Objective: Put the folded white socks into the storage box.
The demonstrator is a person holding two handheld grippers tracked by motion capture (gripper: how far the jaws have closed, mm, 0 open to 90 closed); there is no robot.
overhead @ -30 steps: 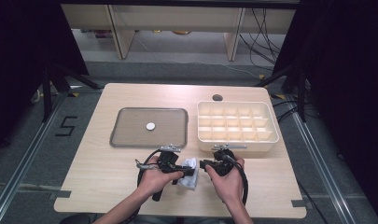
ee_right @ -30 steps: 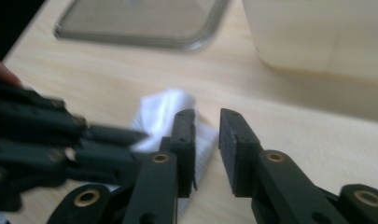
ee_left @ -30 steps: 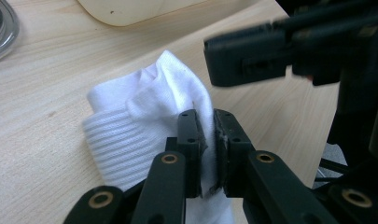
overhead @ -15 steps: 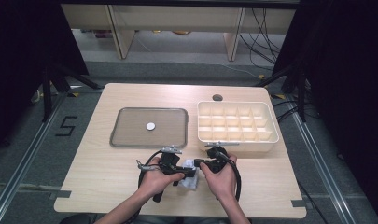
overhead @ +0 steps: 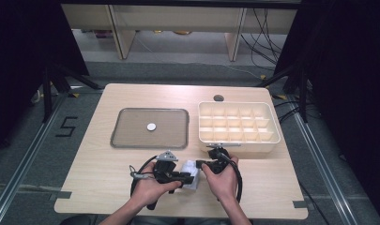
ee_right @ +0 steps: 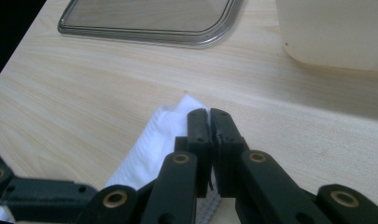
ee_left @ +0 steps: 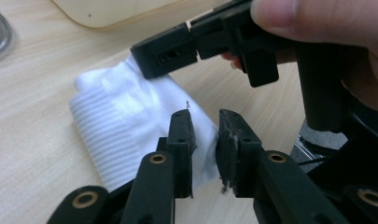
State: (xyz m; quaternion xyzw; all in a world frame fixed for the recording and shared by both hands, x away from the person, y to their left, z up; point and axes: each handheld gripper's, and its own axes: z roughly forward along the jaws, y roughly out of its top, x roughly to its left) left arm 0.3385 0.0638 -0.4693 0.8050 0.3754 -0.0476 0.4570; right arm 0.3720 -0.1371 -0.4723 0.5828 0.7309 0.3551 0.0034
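A folded white ribbed cloth [overhead: 191, 168] lies on the wooden table near its front edge, between my two grippers. My right gripper [overhead: 200, 165] reaches in from the right, its jaws pressed together on the cloth's edge [ee_right: 154, 140]. In the right gripper view the right gripper [ee_right: 209, 116] shows no gap. My left gripper [overhead: 190, 178] comes in from the left. In the left gripper view the left gripper [ee_left: 204, 126] shows a narrow gap, its jaws having just been opening. The cloth [ee_left: 116, 121] lies behind that gap, and the pads do not press on it.
A grey tray [overhead: 150, 143] with one small white disc [overhead: 151, 126] sits at the left middle of the table. A cream box [overhead: 239, 140] divided into several compartments stands at the right, close behind the right hand. A dark round hole [overhead: 218, 98] is near the far edge.
The right gripper has moved left onto the cloth and closed. The left gripper has shifted slightly and its jaws have parted.
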